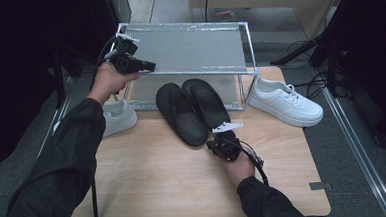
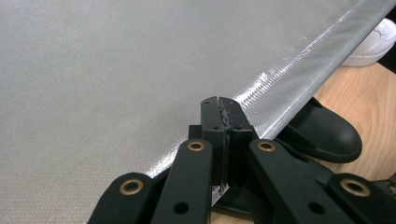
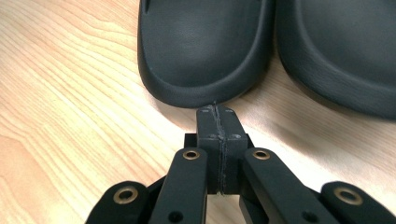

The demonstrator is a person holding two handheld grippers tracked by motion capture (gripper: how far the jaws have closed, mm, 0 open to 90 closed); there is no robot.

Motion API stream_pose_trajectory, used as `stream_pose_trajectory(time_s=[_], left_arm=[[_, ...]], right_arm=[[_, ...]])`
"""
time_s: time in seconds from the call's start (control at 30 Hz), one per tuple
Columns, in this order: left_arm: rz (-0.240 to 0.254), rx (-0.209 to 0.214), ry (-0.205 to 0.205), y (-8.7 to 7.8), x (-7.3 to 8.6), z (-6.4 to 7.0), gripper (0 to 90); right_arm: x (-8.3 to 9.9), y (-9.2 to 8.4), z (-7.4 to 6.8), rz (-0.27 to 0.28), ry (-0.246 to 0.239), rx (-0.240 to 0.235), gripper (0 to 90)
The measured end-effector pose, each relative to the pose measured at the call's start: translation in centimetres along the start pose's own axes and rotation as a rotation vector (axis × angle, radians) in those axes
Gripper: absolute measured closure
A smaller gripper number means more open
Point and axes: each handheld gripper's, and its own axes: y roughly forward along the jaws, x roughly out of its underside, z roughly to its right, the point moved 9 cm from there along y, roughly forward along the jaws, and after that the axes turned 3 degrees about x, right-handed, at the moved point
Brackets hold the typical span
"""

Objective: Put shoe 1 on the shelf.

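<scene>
Two black slippers (image 1: 181,114) (image 1: 206,102) lie side by side on the wooden table (image 1: 149,176), their far ends under a metal-framed shoe rack (image 1: 193,48). My right gripper (image 1: 210,144) is low over the table, shut and empty. In the right gripper view its tips (image 3: 215,114) sit just short of the near rim of the left slipper (image 3: 201,51), with the other slipper (image 3: 341,51) beside it. My left gripper (image 1: 150,66) is raised at the rack's front left corner. Its shut, empty jaws (image 2: 224,109) hover over the grey shelf's (image 2: 116,70) front edge.
One white sneaker (image 1: 286,103) stands on the table right of the rack, and another (image 1: 119,116) sits at the left, partly behind my left forearm. The shelf's taped front edge (image 2: 299,70) runs above a slipper (image 2: 322,135). Cables and dark stands crowd the floor at right.
</scene>
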Motion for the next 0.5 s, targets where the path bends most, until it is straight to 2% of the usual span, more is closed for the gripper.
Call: stream_pose_trajectory(time_s=[0.23,0.43,0.5], left_arm=[[0.002,0.002,-0.007,0.0,0.0,0.0,90.0],[0.0,0.005,-0.01,0.0,0.0,-0.1,90.0],[-0.001,0.007,-0.011,0.0,0.0,-0.1,90.0]], right_arm=[[-0.4,0.8,-0.1,0.002,-0.006,0.002,90.0],[-0.9,1.4,-0.6,0.017,0.022,-0.011,90.0],[-1.3,1.7,-1.1,0.016,-0.001,-0.013,90.0]])
